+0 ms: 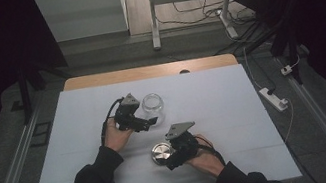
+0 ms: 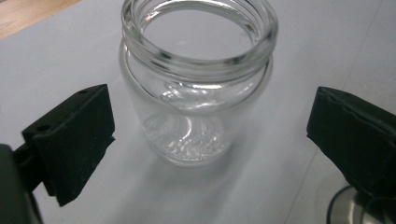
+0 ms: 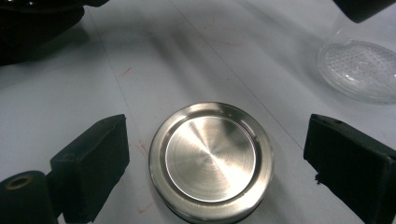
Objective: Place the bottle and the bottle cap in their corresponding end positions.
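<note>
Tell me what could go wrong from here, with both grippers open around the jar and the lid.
1. The glass jar stands empty and upright between the left gripper's open jaws; an off-centre close could tip or skid it.
2. The metal lid lies flat and low on the table, so the right gripper may slide off its rim or scrape the surface.

Glass jar: cut off by right gripper view's top-right edge, only base seen. Metal lid, below jar: sliver at left gripper view's edge.
</note>
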Tool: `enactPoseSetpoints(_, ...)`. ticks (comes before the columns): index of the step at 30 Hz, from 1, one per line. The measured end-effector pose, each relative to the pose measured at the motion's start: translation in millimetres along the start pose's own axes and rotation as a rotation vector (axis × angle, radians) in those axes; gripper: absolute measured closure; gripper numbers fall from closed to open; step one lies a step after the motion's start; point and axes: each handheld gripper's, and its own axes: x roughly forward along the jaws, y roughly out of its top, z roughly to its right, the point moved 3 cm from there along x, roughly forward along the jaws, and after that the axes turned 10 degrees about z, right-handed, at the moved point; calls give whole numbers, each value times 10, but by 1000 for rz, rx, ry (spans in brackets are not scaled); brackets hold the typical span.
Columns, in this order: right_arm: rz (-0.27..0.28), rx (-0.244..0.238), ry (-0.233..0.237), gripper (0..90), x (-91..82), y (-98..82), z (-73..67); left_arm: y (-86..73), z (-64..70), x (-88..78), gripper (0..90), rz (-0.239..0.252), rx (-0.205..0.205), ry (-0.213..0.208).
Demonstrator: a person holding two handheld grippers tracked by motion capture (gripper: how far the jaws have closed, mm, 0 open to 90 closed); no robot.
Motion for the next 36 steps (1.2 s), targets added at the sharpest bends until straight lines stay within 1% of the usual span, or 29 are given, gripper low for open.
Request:
enactPoseSetpoints(4, -3, -3, -3, 60, -11, 5, 0, -9, 13, -58, 18, 4, 2, -6)
enactPoseSetpoints(7, 5, -3, -5, 57, -37, 18, -1, -22, 35, -98, 18, 5, 3, -15)
enactPoseSetpoints(12, 22, 0, -12, 54, -104, 44, 9, -42, 92, -146, 10, -5, 19, -18)
enactPoseSetpoints(15, 30, 4, -14, 51, -146, 52, 14, -46, 126, -180, 5, 2, 17, -25)
enactPoseSetpoints(19, 34, 8, -16, 50, -192, 58, 31, -54, 184, -238, 0, 6, 25, -39)
enactPoseSetpoints(23, 44, 14, -23, 45, -240, 68, 49, -58, 228, -307, 0, 21, 6, -78)
enactPoseSetpoints(26, 52, 25, -28, 38, -276, 72, 68, -65, 256, -359, 0, 28, -3, -97)
enactPoseSetpoints(31, 56, 36, -42, 13, -324, 62, 101, -107, 304, -438, 0, 27, -7, -113)
enactPoseSetpoints(36, 51, 30, -63, 10, -359, 45, 126, -170, 356, -512, 0, 14, 4, -111)
